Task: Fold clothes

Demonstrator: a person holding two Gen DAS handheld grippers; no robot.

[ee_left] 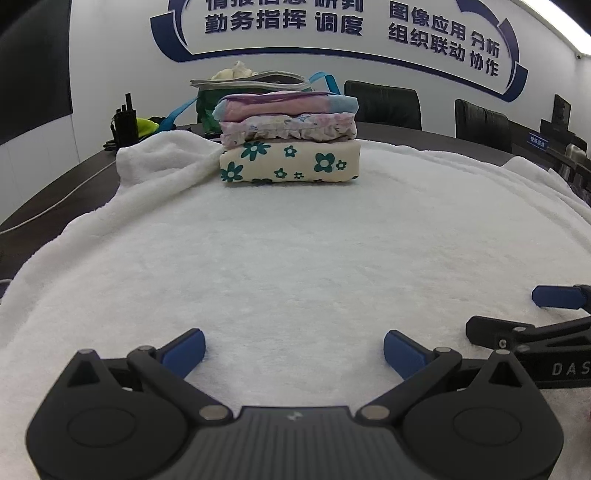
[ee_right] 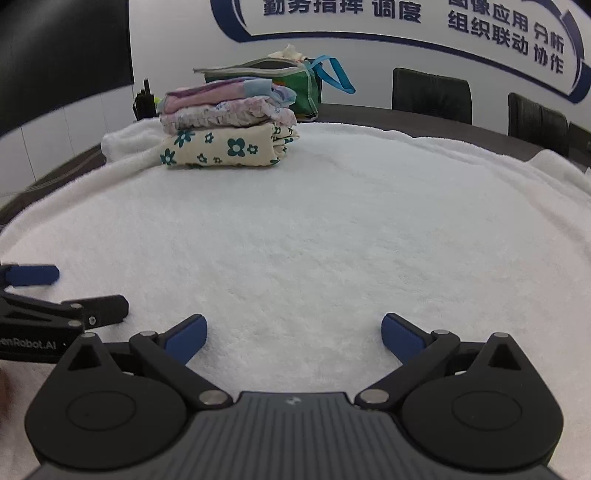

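While a white wall [ee_left: 110, 55] bearing blue Chinese lettering [ee_left: 284, 18] filled the far side, a white towel [ee_left: 295, 240] covered the dark table [ee_left: 55, 192]; the folded clothes stack [ee_left: 290, 136] sat far on it, and the left gripper [ee_left: 294, 350] and right gripper [ee_right: 294, 336], marked "DAS" and "Robot.AI", gaped wide, empty, near

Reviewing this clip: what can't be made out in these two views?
- Green bag contents: left wrist view, hidden by its rim and the folded stack.
- Stack's far side: both views, hidden by the stack itself.
- Right gripper: left wrist view, cut by the right edge.
- Wall lettering: top edge crops it.
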